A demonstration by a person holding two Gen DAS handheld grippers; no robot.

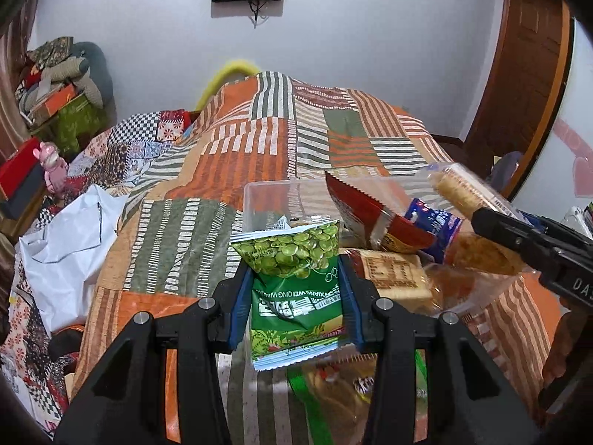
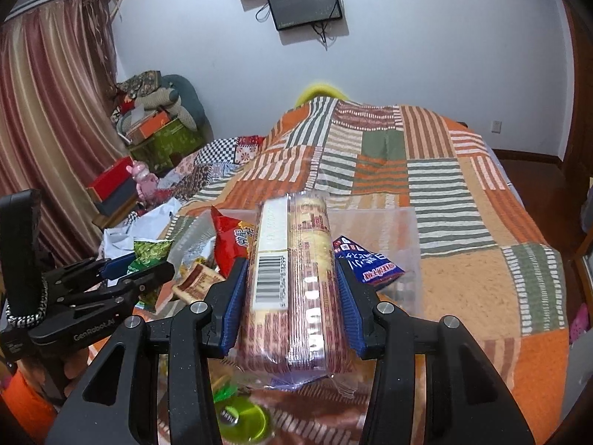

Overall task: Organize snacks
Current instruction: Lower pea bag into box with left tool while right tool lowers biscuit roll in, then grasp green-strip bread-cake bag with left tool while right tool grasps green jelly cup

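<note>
Carrying both loads toward the clear box [image 1: 276,200], the left gripper [image 1: 294,296] clamped the green pea packet [image 1: 296,274] and the right gripper [image 2: 291,296] the cracker sleeve [image 2: 296,278], each wanting lowering inside before release.

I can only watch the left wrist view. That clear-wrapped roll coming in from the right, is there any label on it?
Observer: Yes, the biscuit roll carries a white strip with a barcode, and the right gripper is clamped on it.
Operator: Anything lying underneath that gripper?
Observer: A round yellow-green lid sits on the bedspread just below.
Operator: What's left of the bed?
Observer: A striped red-and-gold curtain hangs there.
</note>
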